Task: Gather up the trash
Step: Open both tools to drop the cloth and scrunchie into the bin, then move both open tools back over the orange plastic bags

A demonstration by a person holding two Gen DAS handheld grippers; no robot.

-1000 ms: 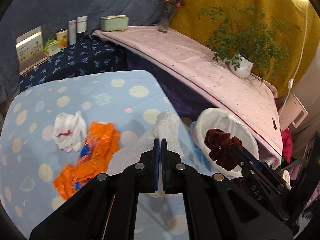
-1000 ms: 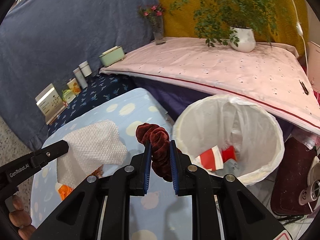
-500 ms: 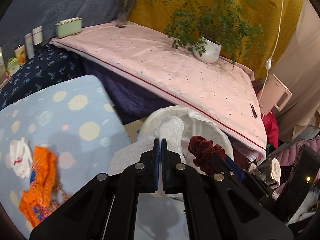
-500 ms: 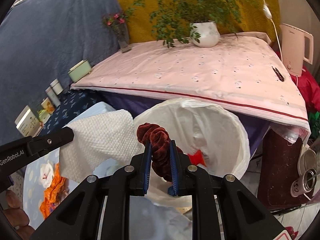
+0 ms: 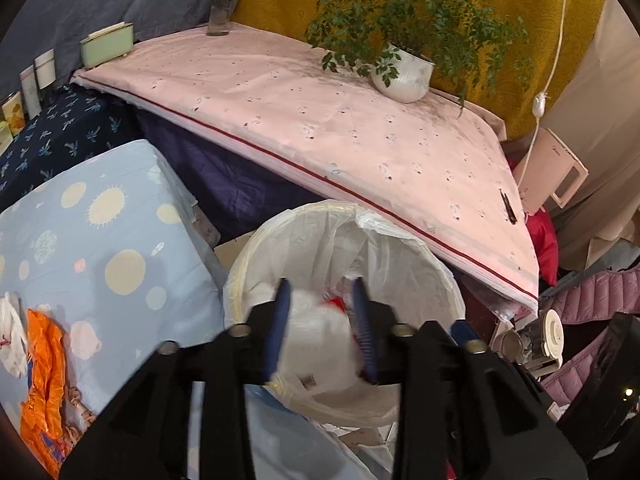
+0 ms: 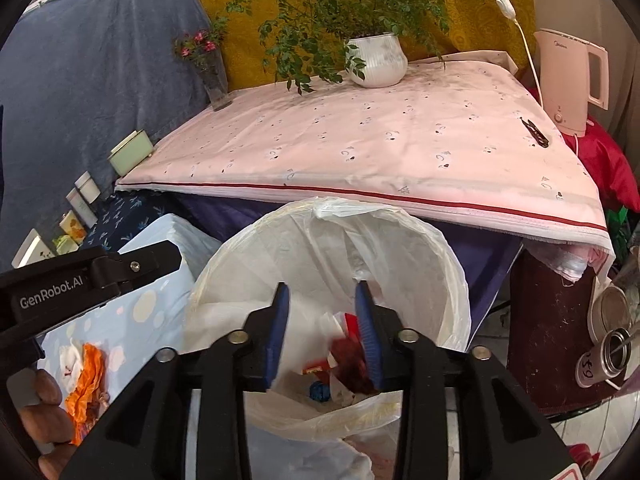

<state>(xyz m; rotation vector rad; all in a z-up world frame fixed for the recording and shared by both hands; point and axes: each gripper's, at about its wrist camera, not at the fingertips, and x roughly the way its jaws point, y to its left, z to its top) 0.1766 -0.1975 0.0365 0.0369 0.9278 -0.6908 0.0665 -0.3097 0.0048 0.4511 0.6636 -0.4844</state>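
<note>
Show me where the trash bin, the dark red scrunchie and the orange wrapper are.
trash bin (image 6: 448, 248): right wrist view, on the far right rim of its white liner.
dark red scrunchie (image 6: 350, 364): right wrist view, on its middle, inside the bin.
orange wrapper (image 5: 44, 364): left wrist view, on its crumpled middle.

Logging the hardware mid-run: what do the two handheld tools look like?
Both the left tool and the right tool have matte black angular bodies, blue finger pads and silver screws. The left tool's side reads "GenRobot.AI" in white. No cables visible.
</note>
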